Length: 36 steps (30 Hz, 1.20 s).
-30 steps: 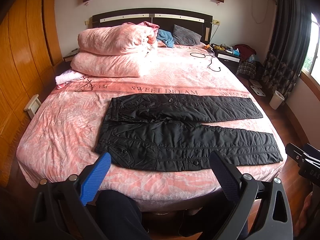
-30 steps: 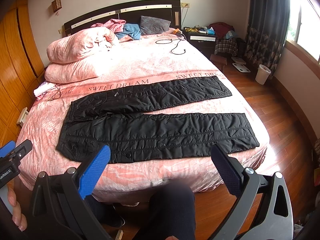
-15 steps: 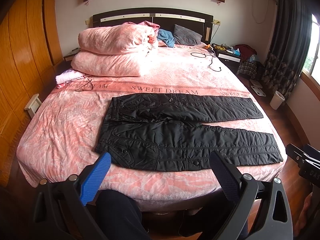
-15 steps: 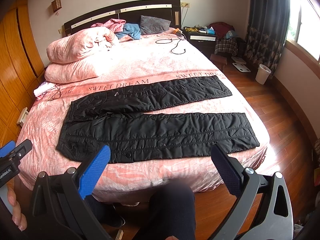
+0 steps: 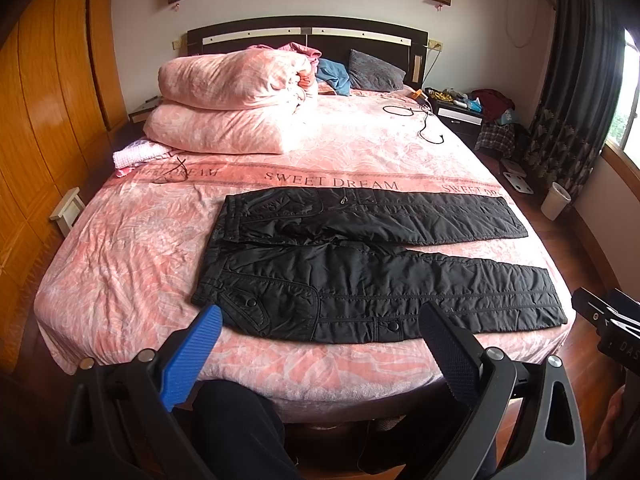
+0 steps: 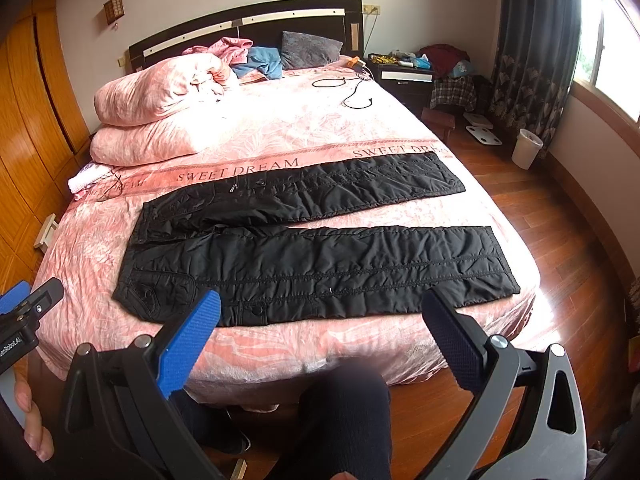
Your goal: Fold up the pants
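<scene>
Black quilted pants [image 5: 360, 276] lie spread flat across the near part of a bed [image 5: 120, 264], waistband toward the left, both legs running out to the right with a strip of pink sheet showing between them. The near leg runs along the bed's front edge; the far leg lies just below a printed band reading "SWEET DREAM" [image 5: 332, 180]. The same pants [image 6: 312, 264] show in the right wrist view, unfolded, with snap buttons visible along the near seam.

The left tongs [image 5: 316, 340] hover short of the bed's front edge, released, the blue pad and the dark pad standing wide apart and touching nothing. The right tongs [image 6: 320, 328] are likewise released and empty, held off the mattress edge and apart from the cloth. A dark trouser-clad leg of the person [image 6: 340, 420] shows below between the fingers, and a hand [image 6: 32, 420] grips the other tool at the left margin of the right wrist view.

Toward the head of the bed a folded pink duvet [image 5: 232, 80] sits stacked on a pink pillow [image 5: 216, 132]; a black cable [image 5: 424, 120] lies on the sheet to the right. A white bin [image 6: 526, 148] stands on the wooden floor beside dark curtains [image 6: 536, 48].
</scene>
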Each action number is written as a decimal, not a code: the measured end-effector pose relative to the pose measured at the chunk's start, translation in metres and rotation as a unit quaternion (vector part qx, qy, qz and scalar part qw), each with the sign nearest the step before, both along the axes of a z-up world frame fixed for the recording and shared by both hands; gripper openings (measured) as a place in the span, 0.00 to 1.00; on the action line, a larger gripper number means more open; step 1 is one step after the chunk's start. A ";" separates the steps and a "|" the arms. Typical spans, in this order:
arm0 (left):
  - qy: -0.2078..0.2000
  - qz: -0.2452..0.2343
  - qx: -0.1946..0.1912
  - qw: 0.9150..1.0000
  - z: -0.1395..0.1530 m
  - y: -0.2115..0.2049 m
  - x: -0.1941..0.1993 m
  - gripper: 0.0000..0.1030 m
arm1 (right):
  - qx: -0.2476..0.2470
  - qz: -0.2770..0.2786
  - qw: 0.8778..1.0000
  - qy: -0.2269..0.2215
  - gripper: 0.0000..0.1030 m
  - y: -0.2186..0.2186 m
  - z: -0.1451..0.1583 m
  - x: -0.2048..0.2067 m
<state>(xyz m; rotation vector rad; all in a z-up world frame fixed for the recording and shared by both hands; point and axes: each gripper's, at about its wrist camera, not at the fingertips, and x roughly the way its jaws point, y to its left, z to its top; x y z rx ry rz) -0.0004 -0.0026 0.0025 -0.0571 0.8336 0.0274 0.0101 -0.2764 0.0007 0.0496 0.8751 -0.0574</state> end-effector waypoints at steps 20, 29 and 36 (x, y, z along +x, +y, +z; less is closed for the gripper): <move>0.000 0.000 0.000 1.000 -0.002 0.000 0.000 0.96 | 0.000 0.001 1.000 0.001 0.98 0.000 -0.001 0.000; 0.005 -0.001 -0.008 1.000 -0.003 0.004 0.002 0.96 | 0.001 0.002 1.000 0.004 0.98 0.001 -0.002 0.001; 0.019 -0.024 -0.009 0.999 -0.018 0.019 0.013 0.96 | 0.000 0.003 1.000 -0.003 0.98 0.000 -0.004 0.002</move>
